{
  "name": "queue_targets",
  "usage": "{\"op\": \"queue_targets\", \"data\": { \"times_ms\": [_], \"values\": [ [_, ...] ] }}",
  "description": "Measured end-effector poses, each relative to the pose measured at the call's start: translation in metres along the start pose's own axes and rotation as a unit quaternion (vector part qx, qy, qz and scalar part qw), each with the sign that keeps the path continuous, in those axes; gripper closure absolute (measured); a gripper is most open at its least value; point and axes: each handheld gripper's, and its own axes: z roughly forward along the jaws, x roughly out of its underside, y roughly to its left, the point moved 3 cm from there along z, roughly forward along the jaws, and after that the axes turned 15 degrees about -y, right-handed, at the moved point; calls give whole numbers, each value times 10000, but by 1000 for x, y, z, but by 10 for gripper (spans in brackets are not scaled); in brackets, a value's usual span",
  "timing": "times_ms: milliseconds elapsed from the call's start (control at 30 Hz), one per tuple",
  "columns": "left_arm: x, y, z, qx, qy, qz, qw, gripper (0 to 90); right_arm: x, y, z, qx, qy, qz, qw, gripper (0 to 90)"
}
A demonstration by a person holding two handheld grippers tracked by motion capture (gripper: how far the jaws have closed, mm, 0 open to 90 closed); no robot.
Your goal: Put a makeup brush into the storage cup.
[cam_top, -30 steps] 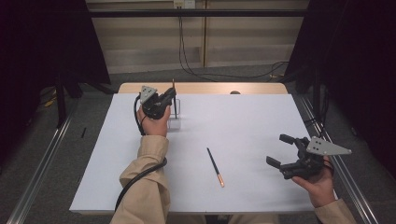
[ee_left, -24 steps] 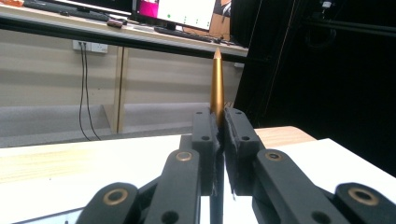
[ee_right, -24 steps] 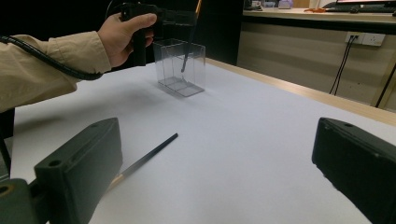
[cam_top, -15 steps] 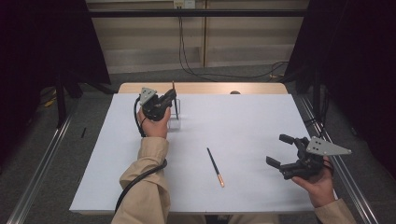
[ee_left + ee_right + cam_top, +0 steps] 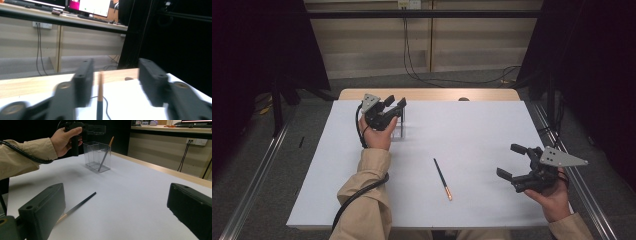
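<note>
The left gripper (image 5: 395,103) hangs over the clear plastic holder (image 5: 97,156), its jaws having just been opening, released. A pencil (image 5: 106,153) stands between them untouched, leaning in the holder, wooden end up. The right gripper (image 5: 511,161) hovers spread wide and empty. Nearer the person than the holder, a second pencil (image 5: 442,178) lies flat, its long axis running away from the person. No readable writing.

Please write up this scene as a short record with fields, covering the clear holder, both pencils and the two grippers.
surface: white table top
holder: clear square plastic box, upright, far left of the table
pencil one: dark pencil with tan end, leaning inside the holder
pencil two: dark pencil with tan end, flat on the table, mid-front
left gripper: over the holder, jaws just opened, apart from pencil one between them
right gripper: open, holding nothing, near the right edge
</note>
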Motion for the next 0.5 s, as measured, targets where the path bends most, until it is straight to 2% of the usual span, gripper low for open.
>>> {"op": "queue_targets", "data": {
  "times_ms": [167,500],
  "values": [
    [-2,-1,-2,110,27,-33,9999,297,0,1,1,-17,10,-10,10000,11],
    [-6,-2,-8,343,-3,-101,9994,149,1,1,1,-15,20,-11,10000,11]
  ]
}}
